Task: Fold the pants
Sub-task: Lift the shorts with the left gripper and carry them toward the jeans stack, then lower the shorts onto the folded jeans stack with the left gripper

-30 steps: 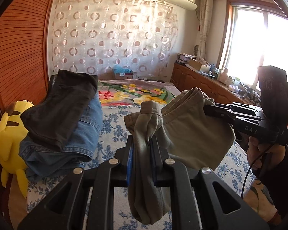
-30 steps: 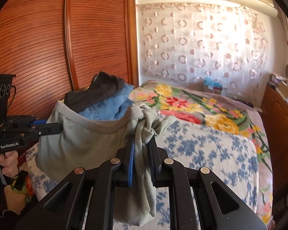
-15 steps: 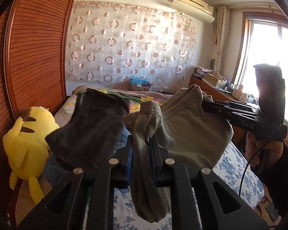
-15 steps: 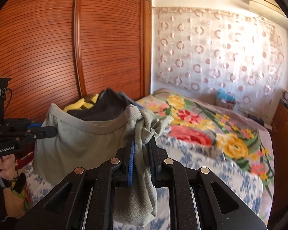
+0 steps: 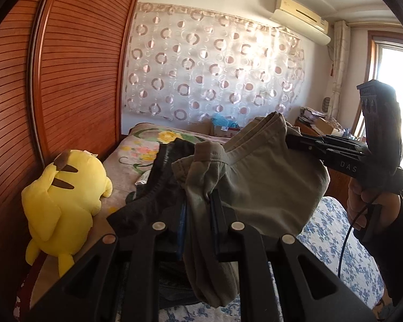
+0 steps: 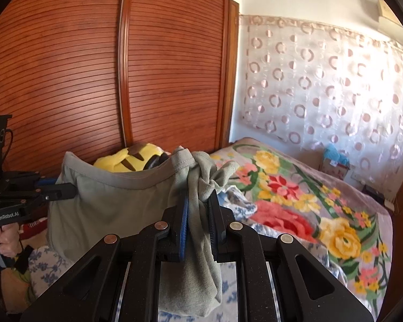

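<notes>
Pants (image 5: 268, 185) hang folded in air before my left gripper (image 5: 197, 209), clamped on one bunched corner, long edge running right toward the other tool; from right wrist, my right gripper (image 6: 197, 209) pinches the opposite corner, both equally near, above the bed (image 6: 295, 201).

A bedroom in a home is shown. A bed (image 6: 349, 214) is covered with a floral blanket (image 6: 287, 196) and a blue-flowered sheet (image 5: 333, 238), and a yellow plush toy (image 5: 64, 201) is set at its edge against a louvred wooden wardrobe (image 6: 147, 80) with sliding doors. The far wall is hung with a sheer curtain (image 5: 215, 64) patterned in rings, and an air conditioner (image 5: 301, 18) is mounted above it near the ceiling. A sunlit window (image 5: 395, 80) is seen at the side, with a cluttered wooden cabinet (image 5: 319, 126) below it. Dark folded clothes (image 5: 153, 187) are laid on the bed.
</notes>
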`<action>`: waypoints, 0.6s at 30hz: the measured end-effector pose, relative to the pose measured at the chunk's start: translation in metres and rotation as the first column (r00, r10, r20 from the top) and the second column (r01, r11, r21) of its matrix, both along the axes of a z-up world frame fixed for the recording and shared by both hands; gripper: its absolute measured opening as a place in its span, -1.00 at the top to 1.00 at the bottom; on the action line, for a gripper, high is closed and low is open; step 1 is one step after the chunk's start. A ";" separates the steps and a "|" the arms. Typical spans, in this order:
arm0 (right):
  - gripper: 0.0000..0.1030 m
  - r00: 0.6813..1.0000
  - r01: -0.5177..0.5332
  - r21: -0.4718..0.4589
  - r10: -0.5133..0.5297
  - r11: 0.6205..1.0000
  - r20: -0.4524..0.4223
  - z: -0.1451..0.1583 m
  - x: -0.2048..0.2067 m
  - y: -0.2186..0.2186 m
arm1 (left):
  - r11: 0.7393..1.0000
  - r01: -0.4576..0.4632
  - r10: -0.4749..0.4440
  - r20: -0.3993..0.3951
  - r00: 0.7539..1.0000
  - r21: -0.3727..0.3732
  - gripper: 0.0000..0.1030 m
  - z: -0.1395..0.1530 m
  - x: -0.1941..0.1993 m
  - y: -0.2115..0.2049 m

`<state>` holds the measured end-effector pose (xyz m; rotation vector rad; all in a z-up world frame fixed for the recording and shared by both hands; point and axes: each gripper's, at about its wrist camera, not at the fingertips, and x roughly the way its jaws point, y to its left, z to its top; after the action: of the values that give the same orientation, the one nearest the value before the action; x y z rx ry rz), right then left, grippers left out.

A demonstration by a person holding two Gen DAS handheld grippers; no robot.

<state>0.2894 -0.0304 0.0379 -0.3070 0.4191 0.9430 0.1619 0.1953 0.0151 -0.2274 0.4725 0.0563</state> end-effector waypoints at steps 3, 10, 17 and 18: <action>0.80 1.000 -0.014 -0.005 0.014 1.000 -0.001 -0.002 0.011 0.017 | 1.000 -0.015 0.015 -0.003 1.000 -0.027 0.77 -0.007 0.001 0.006; 0.80 0.998 -0.051 -0.074 0.054 0.996 0.030 -0.006 0.036 0.072 | 0.997 -0.059 0.059 -0.006 0.998 -0.055 0.77 -0.014 -0.001 0.012; 0.80 0.991 -0.123 -0.113 0.128 0.986 0.036 -0.012 0.047 0.117 | 0.991 -0.120 0.118 -0.034 0.992 -0.060 0.76 -0.023 -0.005 0.018; 0.80 0.991 -0.128 -0.118 0.133 0.985 0.032 -0.014 0.048 0.121 | 0.990 -0.126 0.123 -0.044 0.991 -0.059 0.76 -0.026 -0.004 0.019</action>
<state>0.3379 0.0908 0.0234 -0.4625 0.4212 1.0411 0.1574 0.2147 -0.0105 -0.3169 0.5004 0.1690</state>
